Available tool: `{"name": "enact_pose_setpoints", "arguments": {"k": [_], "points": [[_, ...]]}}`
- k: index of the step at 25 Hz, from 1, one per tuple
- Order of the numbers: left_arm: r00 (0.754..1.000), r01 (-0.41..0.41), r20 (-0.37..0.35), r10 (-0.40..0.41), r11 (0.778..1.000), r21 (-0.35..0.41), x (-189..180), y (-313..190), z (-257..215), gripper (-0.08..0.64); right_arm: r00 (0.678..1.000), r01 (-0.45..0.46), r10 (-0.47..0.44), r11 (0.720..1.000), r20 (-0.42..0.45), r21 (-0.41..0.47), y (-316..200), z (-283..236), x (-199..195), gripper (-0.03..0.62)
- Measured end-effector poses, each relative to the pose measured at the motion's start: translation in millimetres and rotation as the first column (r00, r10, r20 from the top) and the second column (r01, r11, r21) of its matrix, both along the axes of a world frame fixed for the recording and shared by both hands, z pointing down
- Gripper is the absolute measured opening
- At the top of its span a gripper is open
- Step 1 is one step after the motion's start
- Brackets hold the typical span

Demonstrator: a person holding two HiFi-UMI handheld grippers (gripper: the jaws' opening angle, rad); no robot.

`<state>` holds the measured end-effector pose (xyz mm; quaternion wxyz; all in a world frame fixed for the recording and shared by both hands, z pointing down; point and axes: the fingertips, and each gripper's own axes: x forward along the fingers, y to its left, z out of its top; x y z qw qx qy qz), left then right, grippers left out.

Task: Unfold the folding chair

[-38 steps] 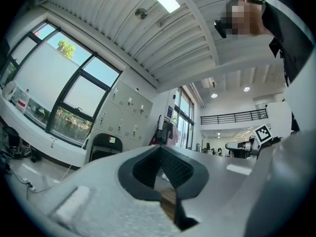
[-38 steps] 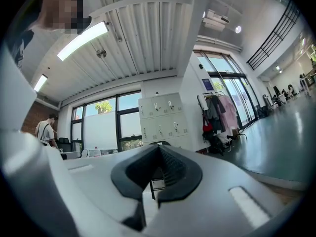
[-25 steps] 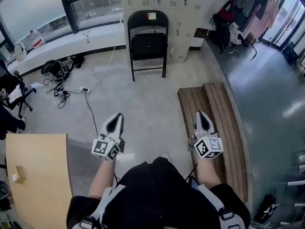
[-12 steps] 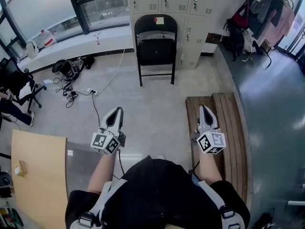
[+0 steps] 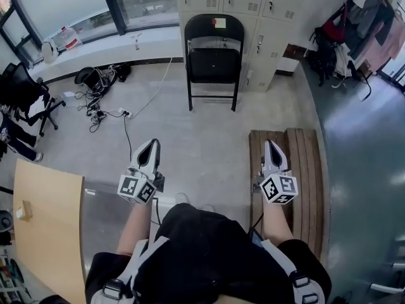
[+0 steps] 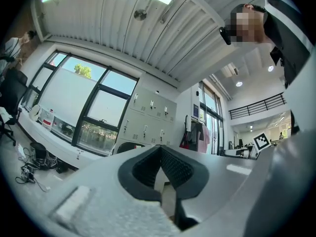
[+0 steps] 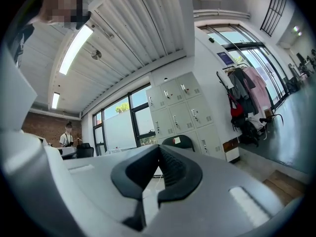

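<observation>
The folding chair (image 5: 214, 65) stands folded flat against the lockers (image 5: 278, 8), far across the floor, so no part of the job is done yet. The left gripper (image 5: 152, 145) and the right gripper (image 5: 271, 145) are both squeezed closed and hold nothing. I think they must get to the chair and open it.

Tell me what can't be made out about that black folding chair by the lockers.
Head view: the pale label on the black metal folding chair is too small to read.
Left gripper view: the closed grey fingers hide all but the chair's backrest top.
Right gripper view: its fingers hide the seat and legs.
</observation>
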<state>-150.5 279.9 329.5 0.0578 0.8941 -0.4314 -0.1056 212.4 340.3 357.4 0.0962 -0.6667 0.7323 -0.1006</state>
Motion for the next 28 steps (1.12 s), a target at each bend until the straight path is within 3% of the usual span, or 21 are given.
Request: {"name": "enact_pose_setpoints", "arguments": {"k": [6, 19, 28], "points": [[1.000, 0.014, -0.016, -0.015, 0.999, -0.038, -4, -16, 26, 0.000, 0.998, 0.049, -0.050, 0.998, -0.023, -0.044, -36, 12, -17, 0.005], [1.000, -0.022, -0.021, 0.023, 0.999, 0.033, -29, -166, 8, 0.000, 0.999, 0.020, -0.021, 1.000, -0.040, -0.019, -169, -8, -47, 0.005], [0.999, -0.026, -0.034, 0.026, 0.999, 0.023, -70, -236, 13, 0.000, 0.999, 0.016, -0.017, 1.000, -0.047, -0.022, -255, -16, -82, 0.005]]}}
